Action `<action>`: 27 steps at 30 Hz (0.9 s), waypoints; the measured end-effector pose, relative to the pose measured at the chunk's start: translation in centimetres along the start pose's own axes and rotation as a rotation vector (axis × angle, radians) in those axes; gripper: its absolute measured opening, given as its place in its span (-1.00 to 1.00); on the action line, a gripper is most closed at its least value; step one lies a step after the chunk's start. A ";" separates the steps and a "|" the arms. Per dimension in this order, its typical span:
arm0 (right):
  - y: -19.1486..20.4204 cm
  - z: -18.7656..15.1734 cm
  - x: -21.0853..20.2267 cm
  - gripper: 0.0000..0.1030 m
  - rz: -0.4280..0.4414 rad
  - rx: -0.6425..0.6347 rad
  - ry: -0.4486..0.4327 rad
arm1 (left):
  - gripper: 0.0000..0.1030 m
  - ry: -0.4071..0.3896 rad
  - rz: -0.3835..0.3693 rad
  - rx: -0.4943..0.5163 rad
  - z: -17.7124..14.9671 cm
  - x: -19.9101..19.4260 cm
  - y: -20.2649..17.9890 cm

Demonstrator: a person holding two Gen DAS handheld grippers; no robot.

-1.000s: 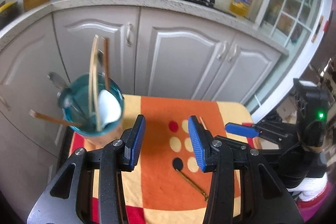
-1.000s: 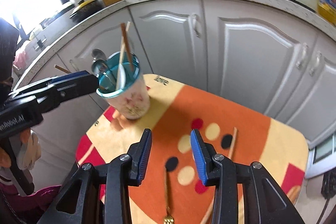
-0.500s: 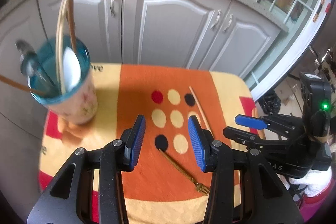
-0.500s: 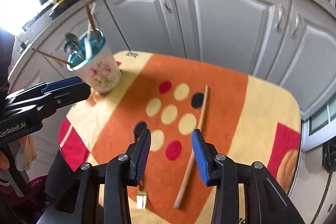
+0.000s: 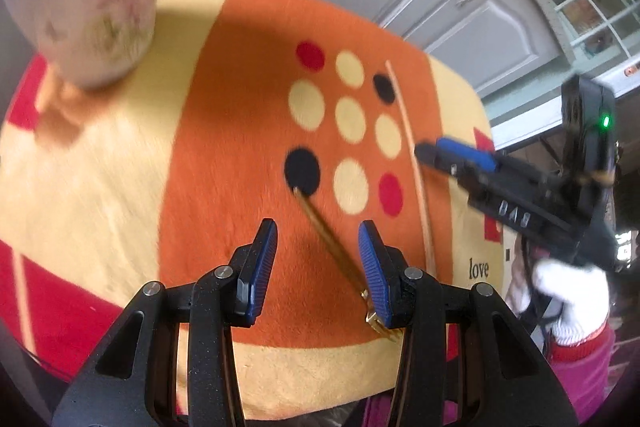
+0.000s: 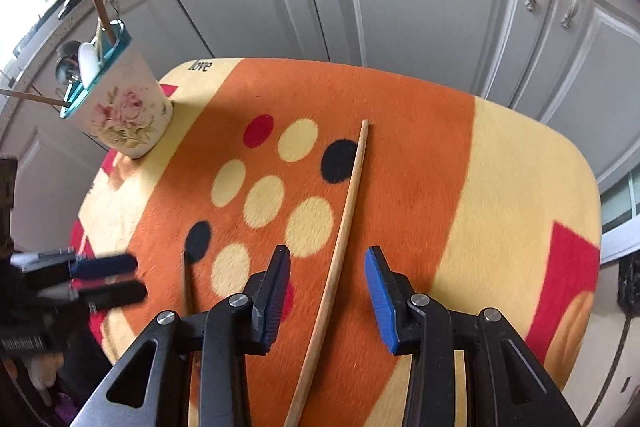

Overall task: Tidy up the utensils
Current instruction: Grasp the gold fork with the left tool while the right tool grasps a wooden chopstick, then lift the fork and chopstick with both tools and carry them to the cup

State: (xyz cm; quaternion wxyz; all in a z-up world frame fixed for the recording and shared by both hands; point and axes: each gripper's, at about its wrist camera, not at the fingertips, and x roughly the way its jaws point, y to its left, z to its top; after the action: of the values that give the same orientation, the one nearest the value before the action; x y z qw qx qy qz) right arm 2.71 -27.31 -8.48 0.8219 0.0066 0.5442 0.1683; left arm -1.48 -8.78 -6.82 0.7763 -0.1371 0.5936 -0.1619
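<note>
Grippers both gape empty: right gripper [image 6: 326, 291] should straddle the long wooden chopstick [image 6: 340, 239] squarely at lower centre, left gripper [image 5: 318, 259] the slim gold fork [image 5: 332, 243].

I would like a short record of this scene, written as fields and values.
surface: orange and yellow mat with dots
holder: floral cup, upright at the mat's far left corner, spoons and chopsticks inside
loose items: gold fork; wooden chopstick
left hand-held gripper: open, above the fork
right hand-held gripper: open, chopstick between its fingers, not gripped
</note>
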 end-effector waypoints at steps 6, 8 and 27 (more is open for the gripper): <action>-0.2 1.3 1.1 -0.26 -0.010 -0.037 0.018 | -0.20 0.009 0.041 -0.031 0.7 1.5 -0.1; -0.3 1.5 1.3 -0.26 -0.013 -0.049 0.026 | -0.20 0.016 0.056 -0.036 0.7 2.1 -0.3; -0.1 3.0 1.8 -0.83 -0.026 -0.119 0.034 | -0.86 -0.017 0.048 0.086 2.8 2.4 -2.0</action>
State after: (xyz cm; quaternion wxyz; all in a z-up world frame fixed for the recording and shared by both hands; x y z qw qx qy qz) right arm 6.05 -26.33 -8.92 0.8137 -0.0520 0.5469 0.1896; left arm 1.61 -11.52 -7.45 0.7902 -0.0908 0.5826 -0.1671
